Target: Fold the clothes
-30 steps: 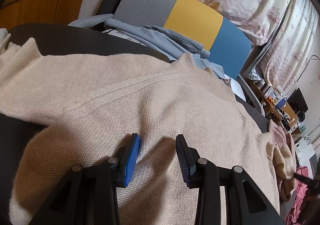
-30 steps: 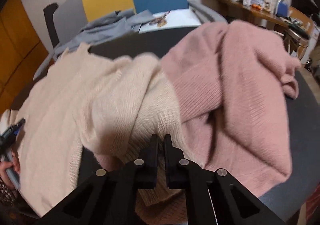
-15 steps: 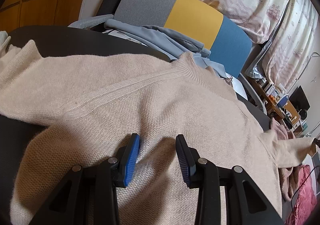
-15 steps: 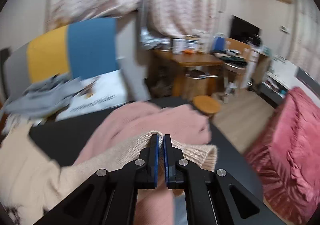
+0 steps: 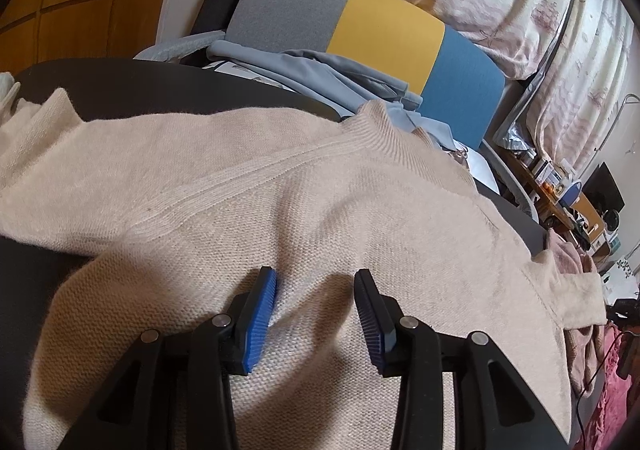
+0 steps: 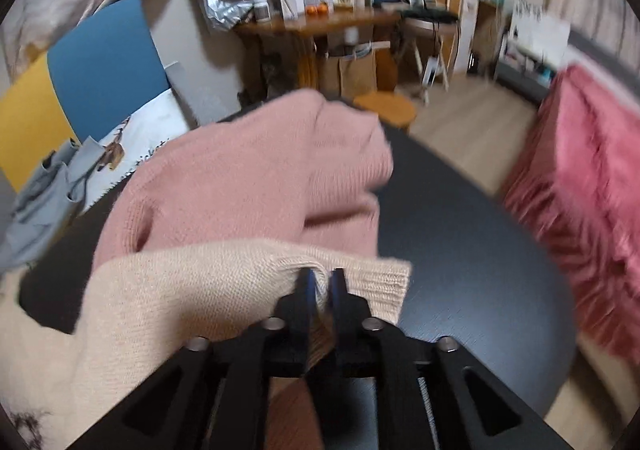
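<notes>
Sweater-folding at a dark round table (image 6: 460,209): a beige knit sweater (image 5: 280,189) lies spread flat across the tabletop, its ribbed collar toward the far edge beside a grey, yellow and blue chair (image 5: 384,29). One sleeve (image 6: 208,278) is stretched straight out to the sweater's right, and its ribbed cuff (image 6: 380,282) lies over the near edge of a crumpled pink sweater (image 6: 248,177) at that side of the table.

The right gripper (image 6: 322,282) sits at that cuff, its jaws opening with a fold of the beige knit between the narrowly parted pads; whether the pads press the knit cannot be told for sure from the blurred view. The left gripper (image 5: 316,306) hovers low over the sweater's body near its hem, jaws apart with nothing pinched between the blue pads (image 5: 262,324).

The sleeve's long axis runs crosswise, from the shoulder out to the cuff at the right gripper's tips, so the right hand is plainly the nearer one to it, while the left is well apart from it over the torso. Any fold of that sleeve would likely carry the cuff back along this line toward the body, across the pink sweater's edge, with the left hand placed to steady the cloth.
</notes>
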`<state>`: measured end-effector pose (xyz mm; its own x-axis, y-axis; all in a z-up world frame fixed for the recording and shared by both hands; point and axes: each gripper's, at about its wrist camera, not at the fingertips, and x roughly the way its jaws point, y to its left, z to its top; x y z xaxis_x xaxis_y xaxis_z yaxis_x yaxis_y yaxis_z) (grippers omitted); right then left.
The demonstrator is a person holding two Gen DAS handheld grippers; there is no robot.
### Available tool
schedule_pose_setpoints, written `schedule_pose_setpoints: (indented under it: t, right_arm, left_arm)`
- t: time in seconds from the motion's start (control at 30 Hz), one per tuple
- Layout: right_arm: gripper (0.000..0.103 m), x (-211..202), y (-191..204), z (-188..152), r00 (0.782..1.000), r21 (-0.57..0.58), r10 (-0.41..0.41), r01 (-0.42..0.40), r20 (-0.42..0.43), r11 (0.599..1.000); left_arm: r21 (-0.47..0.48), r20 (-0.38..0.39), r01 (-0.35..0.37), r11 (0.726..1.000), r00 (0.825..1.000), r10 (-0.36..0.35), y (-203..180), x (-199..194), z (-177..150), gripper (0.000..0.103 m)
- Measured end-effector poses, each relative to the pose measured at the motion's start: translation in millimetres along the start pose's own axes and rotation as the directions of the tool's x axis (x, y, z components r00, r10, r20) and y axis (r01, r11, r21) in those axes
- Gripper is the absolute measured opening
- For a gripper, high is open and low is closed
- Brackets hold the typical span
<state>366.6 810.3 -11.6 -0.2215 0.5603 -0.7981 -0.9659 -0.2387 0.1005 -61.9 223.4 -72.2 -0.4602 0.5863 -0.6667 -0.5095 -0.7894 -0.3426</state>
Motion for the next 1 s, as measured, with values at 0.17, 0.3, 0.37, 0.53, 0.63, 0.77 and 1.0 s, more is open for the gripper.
schedule_pose_setpoints:
  t: [0.17, 0.3, 0.37, 0.53, 0.63, 0.77, 1.0]
  right_arm:
    - [0.055, -62.1, 3.4, -6.8, 0.977, 0.055, 0.033, -0.045, 0.210, 0.997]
    - [0.055, -99.8, 49.9, -34.1, 0.919, -0.056, 0.331, -0.327, 0.215, 0.943]
    - [0.055, -102.5, 91.3, -59.0, 0.873, -0.135, 0.470, -0.455, 0.126, 0.880]
    - [0.027, -83.1, 208.5, -129.8, 0.843, -0.339, 0.532, -0.524, -0.077, 0.781]
    - [0.025, -61.6, 256.2, -152.0, 0.858, -0.423, 0.498, -0.501, -0.127, 0.755]
    - [0.025, -17.5, 282.0, -156.9, 0.906, -0.448, 0.387, -0.423, -0.174, 0.788]
    - [0.002, 17.2, 232.2, -127.9, 0.946, -0.286, 0.285, -0.318, -0.152, 0.904]
  left_arm:
    - [0.015, 0.000, -0.017, 1.000, 1.000, 0.017, -2.4, -0.1, -0.6, 0.041]
    - [0.112, -0.015, -0.100, 0.989, 0.995, 0.103, -22.6, 2.5, -0.4, 0.042]
    - [0.159, -0.022, -0.120, 0.980, 0.992, 0.125, -33.3, 2.3, -0.9, 0.042]
    - [0.137, -0.037, -0.028, 0.990, 0.999, 0.033, -42.1, -7.2, -9.4, 0.040]
    - [0.126, -0.068, -0.025, 0.992, 0.997, 0.034, -40.3, -4.0, -16.9, 0.040]
    - [0.101, -0.074, 0.008, 0.995, 0.997, -0.001, -35.5, -2.6, -18.2, 0.040]
    - [0.155, -0.084, -0.017, 0.988, 0.996, 0.030, -46.1, 4.2, -22.1, 0.045]
